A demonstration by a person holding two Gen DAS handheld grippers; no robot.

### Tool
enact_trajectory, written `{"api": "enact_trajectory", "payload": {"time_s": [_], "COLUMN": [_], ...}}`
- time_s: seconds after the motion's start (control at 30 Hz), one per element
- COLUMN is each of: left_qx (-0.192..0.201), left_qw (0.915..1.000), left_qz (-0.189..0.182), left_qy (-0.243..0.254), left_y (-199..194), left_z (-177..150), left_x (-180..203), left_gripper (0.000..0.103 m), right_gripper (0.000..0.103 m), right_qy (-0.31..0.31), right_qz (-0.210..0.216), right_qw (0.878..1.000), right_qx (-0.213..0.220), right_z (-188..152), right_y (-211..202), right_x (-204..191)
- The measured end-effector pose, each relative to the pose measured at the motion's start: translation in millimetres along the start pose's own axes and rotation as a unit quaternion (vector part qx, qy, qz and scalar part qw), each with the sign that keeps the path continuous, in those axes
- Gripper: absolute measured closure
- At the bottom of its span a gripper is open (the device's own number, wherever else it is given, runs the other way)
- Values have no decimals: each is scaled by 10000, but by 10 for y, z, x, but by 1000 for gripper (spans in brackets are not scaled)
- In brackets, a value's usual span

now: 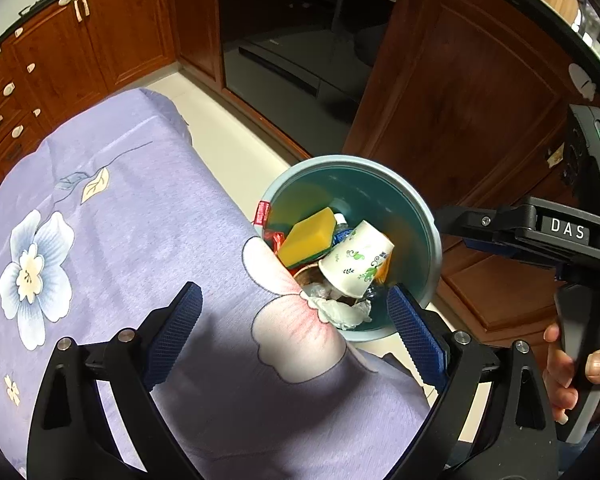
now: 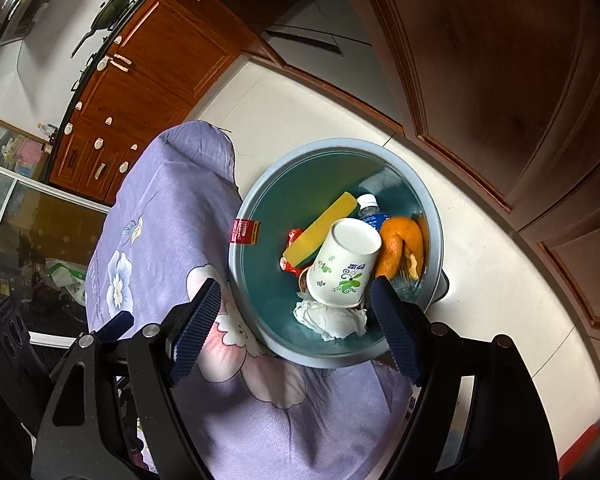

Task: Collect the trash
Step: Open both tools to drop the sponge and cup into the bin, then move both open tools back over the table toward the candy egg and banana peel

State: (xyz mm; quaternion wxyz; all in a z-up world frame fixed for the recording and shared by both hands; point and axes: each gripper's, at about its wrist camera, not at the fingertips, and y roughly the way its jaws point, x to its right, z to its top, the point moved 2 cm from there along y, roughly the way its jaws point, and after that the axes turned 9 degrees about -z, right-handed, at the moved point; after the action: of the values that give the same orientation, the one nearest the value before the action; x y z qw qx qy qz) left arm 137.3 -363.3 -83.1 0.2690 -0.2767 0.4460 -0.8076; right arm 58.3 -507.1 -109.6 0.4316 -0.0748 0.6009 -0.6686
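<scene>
The round blue plastic bin [image 2: 260, 332] stands on the floor beside the table's lilac floral cloth [image 1: 112, 240]. Inside the bin: yellow sponge [image 2: 320, 226], orange peel [image 2: 398, 250], white printed paper cup [image 2: 344, 268], crumpled tissue [image 2: 328, 320]. The cup is probably light and crushable; grip its sidewall gently. Left gripper [image 1: 296, 336] and right gripper [image 2: 296, 328]: jaws apart, empty, above the bin.

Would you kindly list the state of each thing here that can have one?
Bin: upright on the floor, partly filled.
Cup: on its side, atop the trash.
Sponge: tilted in the bin.
Bottle: capped, mostly buried.
Orange peel: against the bin wall.
Tissue: crumpled, in the bin.
Left gripper: open, empty.
Right gripper: open, empty.
</scene>
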Motion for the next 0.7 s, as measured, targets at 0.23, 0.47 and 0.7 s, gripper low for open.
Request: {"api": "enact_trajectory", "payload": {"time_s": [0.23,0.47,0.7], "left_qx": [157,336,506], "left_qw": [9999,9992,9981], "left_qz": [46,120,171], "left_qy": [-54,-183,-309], "left_y": [-213,-512,-796], "left_z": [-81,-263,-472], "left_x": [-28,-184,-365], "left_gripper": [9,9,8], "right_gripper": [28,28,28], "right_qy": [-113,-215,-368], "right_qz": [28,97,112], "right_qw": [9999,9997,9992], "right_qx": [53,87,146], "right_z": [-113,-275,-493], "right_y": [-98,-169,-258], "right_x": [-147,-342,-568]}}
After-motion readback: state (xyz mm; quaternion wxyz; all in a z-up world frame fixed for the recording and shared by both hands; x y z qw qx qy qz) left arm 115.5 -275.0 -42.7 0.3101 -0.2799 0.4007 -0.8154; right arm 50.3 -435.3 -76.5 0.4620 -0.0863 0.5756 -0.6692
